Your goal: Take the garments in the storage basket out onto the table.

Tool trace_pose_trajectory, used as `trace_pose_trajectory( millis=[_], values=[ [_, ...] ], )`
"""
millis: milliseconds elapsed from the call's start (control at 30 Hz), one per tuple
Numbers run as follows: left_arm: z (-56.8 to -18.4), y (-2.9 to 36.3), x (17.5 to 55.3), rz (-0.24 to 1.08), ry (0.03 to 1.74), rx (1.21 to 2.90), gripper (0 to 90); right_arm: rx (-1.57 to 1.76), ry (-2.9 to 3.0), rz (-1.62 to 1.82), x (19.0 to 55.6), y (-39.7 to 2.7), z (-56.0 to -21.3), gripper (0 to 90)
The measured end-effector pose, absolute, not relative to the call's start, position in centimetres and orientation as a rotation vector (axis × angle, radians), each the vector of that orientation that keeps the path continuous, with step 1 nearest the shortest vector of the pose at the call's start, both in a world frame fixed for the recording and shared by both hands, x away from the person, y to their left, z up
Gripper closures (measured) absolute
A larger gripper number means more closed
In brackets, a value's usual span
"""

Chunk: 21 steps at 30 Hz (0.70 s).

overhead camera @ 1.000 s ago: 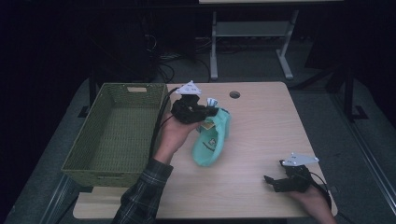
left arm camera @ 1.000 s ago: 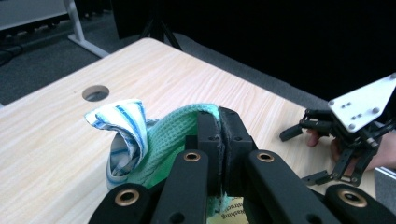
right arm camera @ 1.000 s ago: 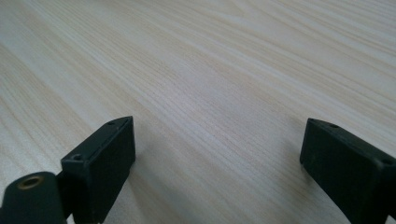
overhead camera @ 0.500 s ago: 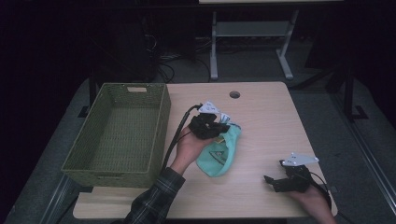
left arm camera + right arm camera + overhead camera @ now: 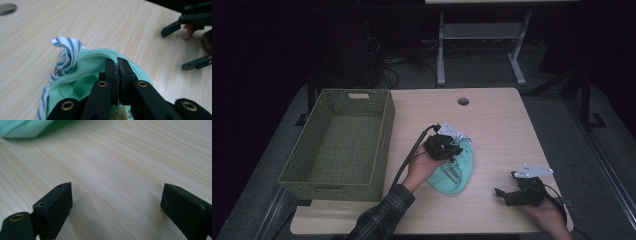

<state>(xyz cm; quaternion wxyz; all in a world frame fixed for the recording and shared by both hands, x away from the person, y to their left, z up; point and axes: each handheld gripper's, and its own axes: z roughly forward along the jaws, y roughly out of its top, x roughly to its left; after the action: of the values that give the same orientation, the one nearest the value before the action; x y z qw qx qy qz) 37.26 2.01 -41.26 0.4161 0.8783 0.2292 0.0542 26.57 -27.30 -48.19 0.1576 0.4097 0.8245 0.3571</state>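
Pinching green cloth point(image 5: 100, 65) edge in left gripper point(image 5: 117, 65) | right gripper point(image 5: 115, 202) wide, empty | keep the fold clamped, lift toward basket point(image 5: 384, 130)

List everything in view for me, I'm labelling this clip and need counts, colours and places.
Green cloth: one, mint green, mid-table, pinched by the left claw.
Striped cloth: one, white with blue stripes, against the green cloth's far edge.
Basket: one, olive green, woven, left side of the table.
Table: one, light wood, round hole near the far edge.
Metal frame: one, pale grey, on the floor beyond the table.
Left claw: one, black, shut on the green cloth.
Right claw: one, black, open, low over the table's near right corner.
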Motion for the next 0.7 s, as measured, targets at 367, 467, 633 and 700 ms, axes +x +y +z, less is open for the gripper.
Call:
trace_pose_trajectory(
  millis=[367, 467, 633, 700],
  values=[
    [-44.5, 1.2, 37.2, 0.088, 0.571, 2.290, 87.3, 1.168, 2.360, 1.023, 26.6, -27.3, -48.2, 10.0],
    [-45.2, 1.0, 37.1, 0.084, 0.582, 2.310, 87.3, 1.169, 2.360, 1.023, 26.6, -27.3, -48.2, 10.0],
    [-45.5, 1.0, 37.2, 0.084, 0.572, 2.331, 87.0, 1.169, 2.360, 1.023, 26.6, -27.3, -48.2, 10.0],
    [-45.3, 1.0, 37.1, 0.072, 0.585, 2.317, 84.4, 1.169, 2.360, 1.023, 26.6, -27.3, -48.2, 10.0]
  ],
)
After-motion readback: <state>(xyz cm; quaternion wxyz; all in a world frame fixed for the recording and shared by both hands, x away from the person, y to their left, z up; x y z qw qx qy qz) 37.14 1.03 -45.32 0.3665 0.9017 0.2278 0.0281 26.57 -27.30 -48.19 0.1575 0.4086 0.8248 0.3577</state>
